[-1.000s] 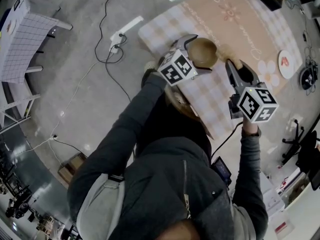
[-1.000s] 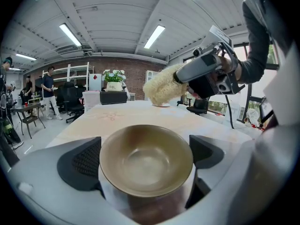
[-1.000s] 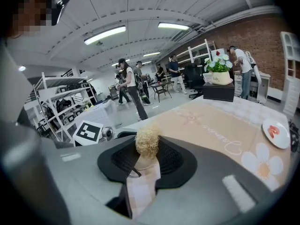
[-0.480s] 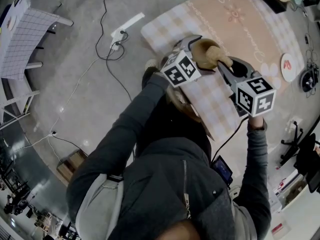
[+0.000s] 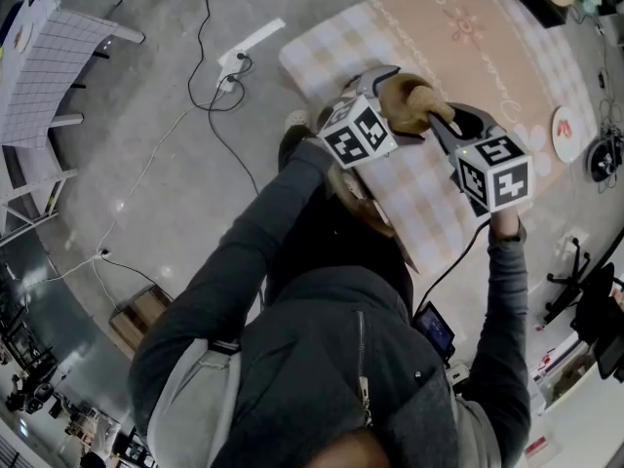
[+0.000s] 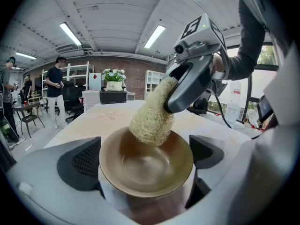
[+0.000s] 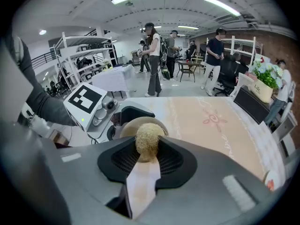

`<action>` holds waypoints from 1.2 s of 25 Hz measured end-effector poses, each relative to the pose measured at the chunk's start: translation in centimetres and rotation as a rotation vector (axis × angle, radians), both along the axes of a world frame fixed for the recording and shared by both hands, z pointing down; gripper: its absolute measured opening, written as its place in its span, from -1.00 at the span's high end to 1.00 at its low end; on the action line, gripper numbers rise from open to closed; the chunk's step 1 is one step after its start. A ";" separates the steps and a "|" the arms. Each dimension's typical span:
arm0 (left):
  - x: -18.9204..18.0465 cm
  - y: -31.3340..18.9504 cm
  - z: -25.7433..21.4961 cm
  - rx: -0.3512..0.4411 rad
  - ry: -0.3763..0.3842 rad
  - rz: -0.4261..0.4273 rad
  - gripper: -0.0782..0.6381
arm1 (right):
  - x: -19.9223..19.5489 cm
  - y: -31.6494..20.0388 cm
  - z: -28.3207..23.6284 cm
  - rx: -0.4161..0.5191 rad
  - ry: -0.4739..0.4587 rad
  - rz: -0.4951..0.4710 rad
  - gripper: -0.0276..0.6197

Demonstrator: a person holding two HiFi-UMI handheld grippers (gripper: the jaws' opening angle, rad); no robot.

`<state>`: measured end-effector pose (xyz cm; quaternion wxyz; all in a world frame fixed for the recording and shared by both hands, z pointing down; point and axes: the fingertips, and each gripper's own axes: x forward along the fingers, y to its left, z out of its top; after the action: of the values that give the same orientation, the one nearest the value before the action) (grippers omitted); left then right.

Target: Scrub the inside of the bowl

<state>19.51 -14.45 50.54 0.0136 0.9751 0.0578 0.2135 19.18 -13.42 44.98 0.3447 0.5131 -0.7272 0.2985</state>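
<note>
A brown bowl is held above the table by my left gripper, shut on the bowl with its mouth facing the camera. A pale loofah scrubber reaches down over the far rim into the bowl. My right gripper is shut on the loofah scrubber, and the bowl's rim shows just behind it. From the head view the bowl sits between the left gripper and the right gripper, over the tablecloth.
A beige checked tablecloth with a flower print covers the table. A small white plate lies near its right edge. Cables and a power strip run across the floor at the left. People stand among shelves and chairs in the background.
My right gripper has swung up and left from beside the bowl, carrying the loofah over the rim and into the bowl. The left gripper and bowl have hardly moved.
</note>
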 end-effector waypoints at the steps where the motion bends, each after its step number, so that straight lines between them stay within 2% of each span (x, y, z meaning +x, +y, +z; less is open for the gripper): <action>1: 0.0 0.0 0.0 0.000 -0.001 0.000 -0.86 | 0.0 -0.1 0.2 -0.009 0.012 -0.015 0.60; 12: 0.1 -0.1 0.0 -0.002 0.001 -0.002 -0.86 | -0.8 0.6 2.0 -0.126 0.126 -0.191 0.60; 23: 0.2 0.0 0.1 -0.002 -0.004 -0.002 -0.86 | -1.3 1.3 3.0 -0.218 0.188 -0.281 0.61; 30: 0.1 0.0 0.2 -0.003 -0.005 -0.001 -0.86 | -1.9 1.6 3.2 -0.278 0.177 -0.320 0.62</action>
<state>19.66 -14.44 50.72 0.0151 0.9746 0.0575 0.2159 17.23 -11.79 48.23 0.5175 0.3627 -0.7182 0.2912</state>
